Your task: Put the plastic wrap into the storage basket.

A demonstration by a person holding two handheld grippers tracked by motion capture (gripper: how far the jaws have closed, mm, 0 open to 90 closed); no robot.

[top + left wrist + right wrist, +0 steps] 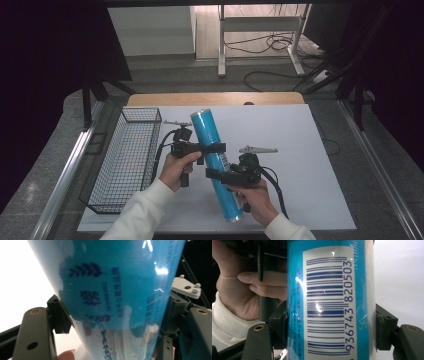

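Honestly, the biggest worry is that slick wrapper: the long blue tube is clamped by both claws at once, and it's shiny plastic film all round, so a slip could easily be caused if either squeeze is eased unevenly. The left gripper is closed on the tube a bit above its middle, and the right gripper is closed on it just below that, the two bites sitting near each other. In the left gripper view the tube is seen wedged between the jaws, and in the right gripper view the barcode side of it is pinched by the rubber pads on either flank. Since both grips are bunched near the middle, a lot of length is left hanging past them at each end, so a twist or swing could be set off if the hands are moved out of step, and the film could get crumpled or the tube levered out of one claw. The wire basket sits off at about 9 o'clock from the tube, and its rim could be clipped by the far end if the tube is swung that way without being lifted enough. As for the lie of it: the tube is held over the white table, its long axis running roughly 11 o'clock to 5 o'clock in the high view, far end toward 11 and apparently raised, near end down at 5 close to the table's front edge. Whether that near end is touching the table can't be told.
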